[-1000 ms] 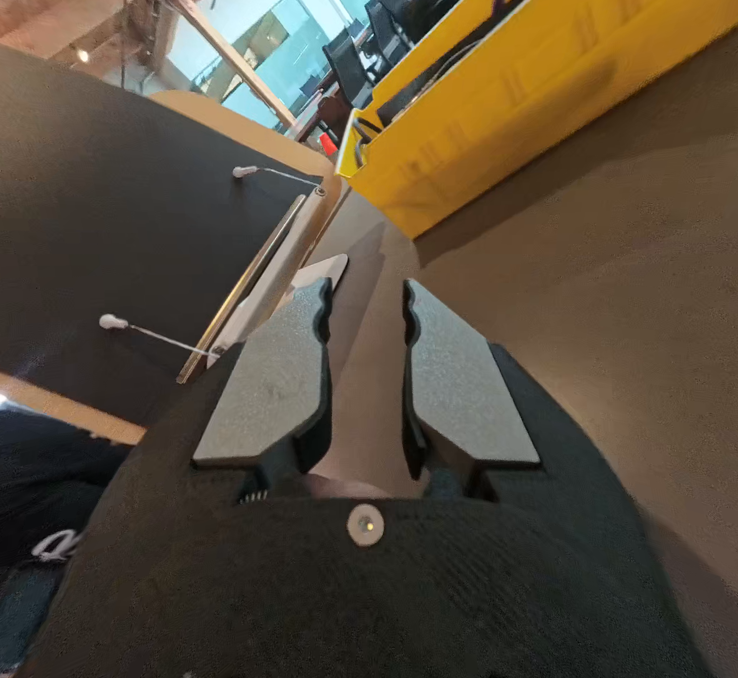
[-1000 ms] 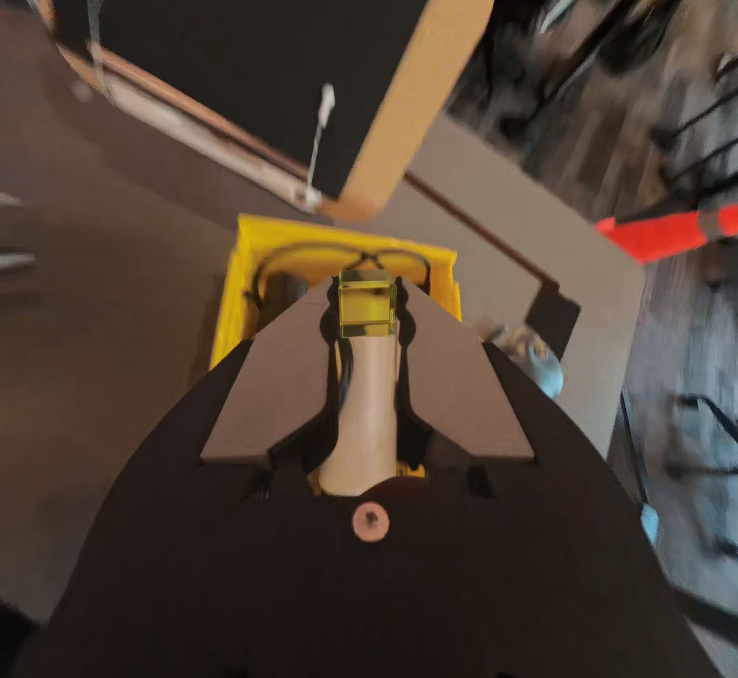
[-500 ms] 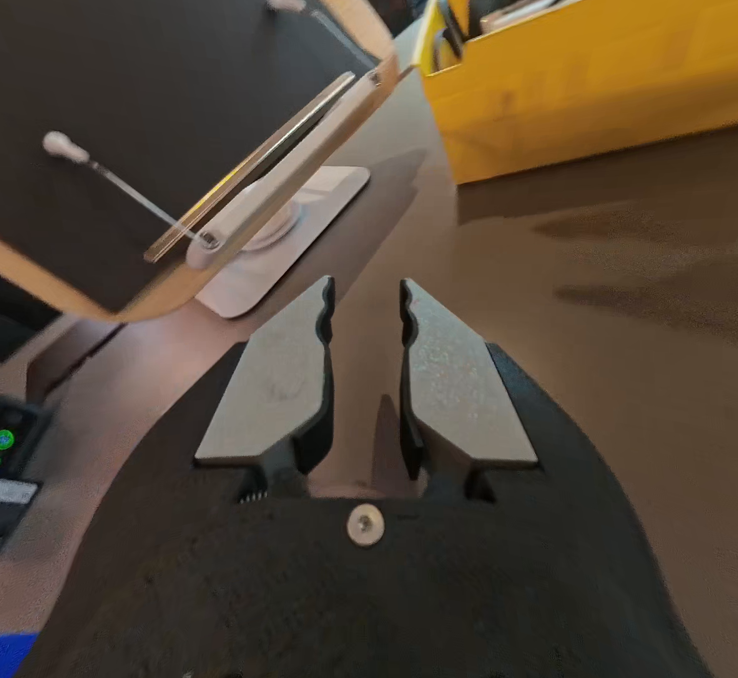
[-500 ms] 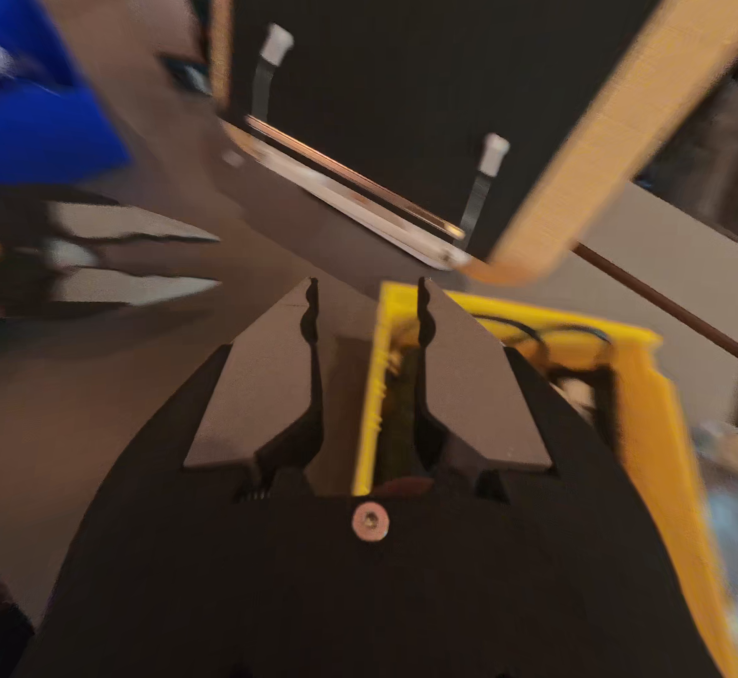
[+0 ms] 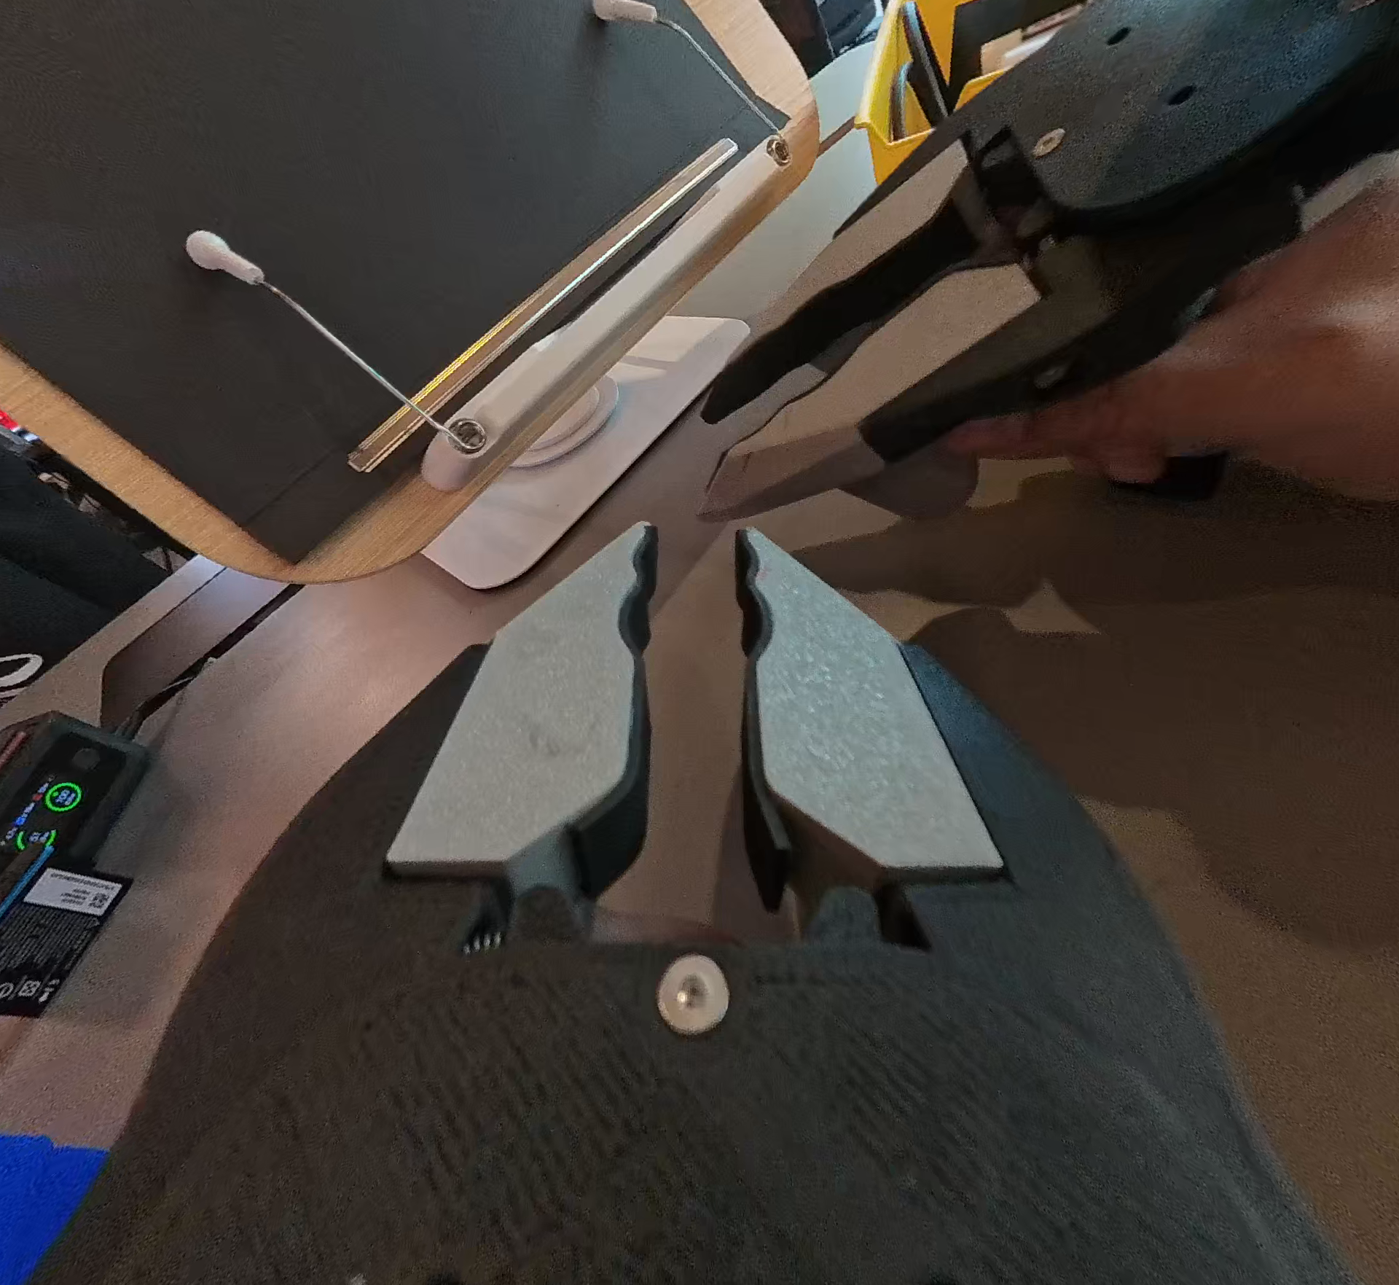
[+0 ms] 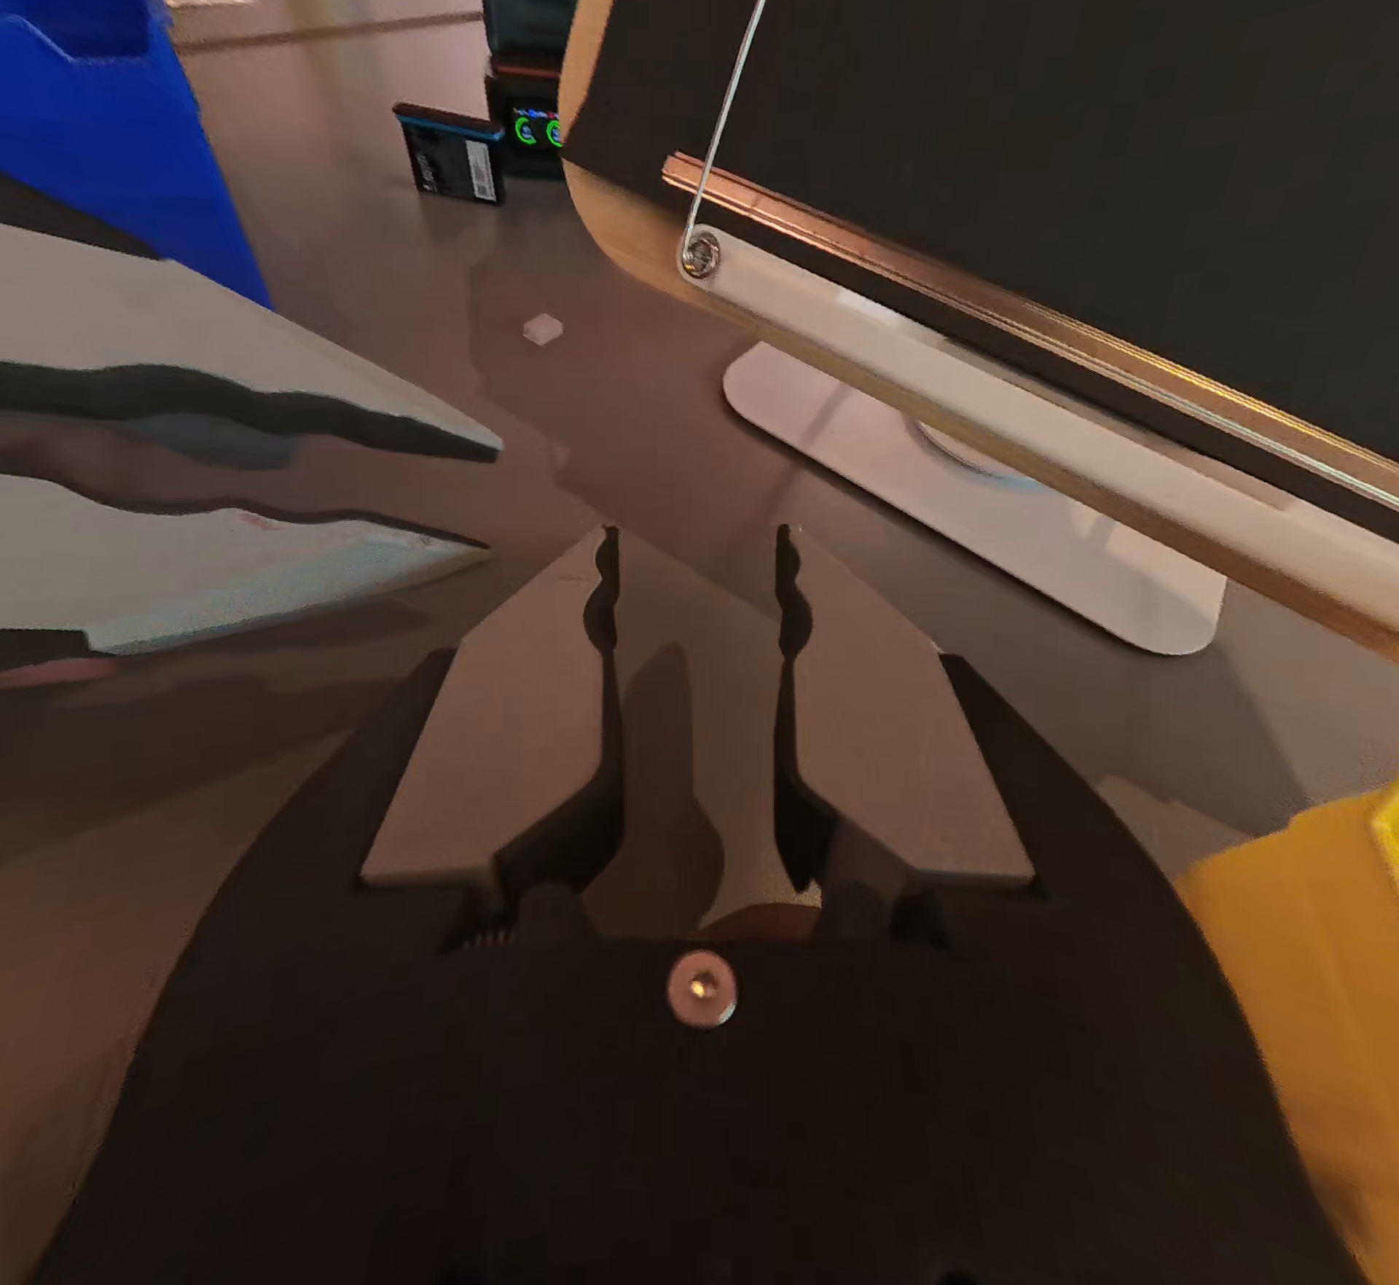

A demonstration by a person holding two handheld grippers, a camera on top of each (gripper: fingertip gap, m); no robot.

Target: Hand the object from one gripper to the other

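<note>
Swinging in since half a second ago and now crossing just ahead and to the right of the left hand-held gripper (image 5: 693, 540): the right hand-held gripper (image 5: 708, 461), tips close but not touching. Holding both sets of jaws spread, pinching nothing, bare bench (image 5: 1135, 718) showing through each gap. Stopping short of the white stand base (image 5: 606, 431) ahead, beneath the tilted board's wooden edge (image 5: 787, 75). Leaving open bench to the left gripper's right. Crowding a yellow bin (image 6: 1302, 946) at the right gripper's right rear. Not showing the object in either view; cannot tell where it is lying.
</note>
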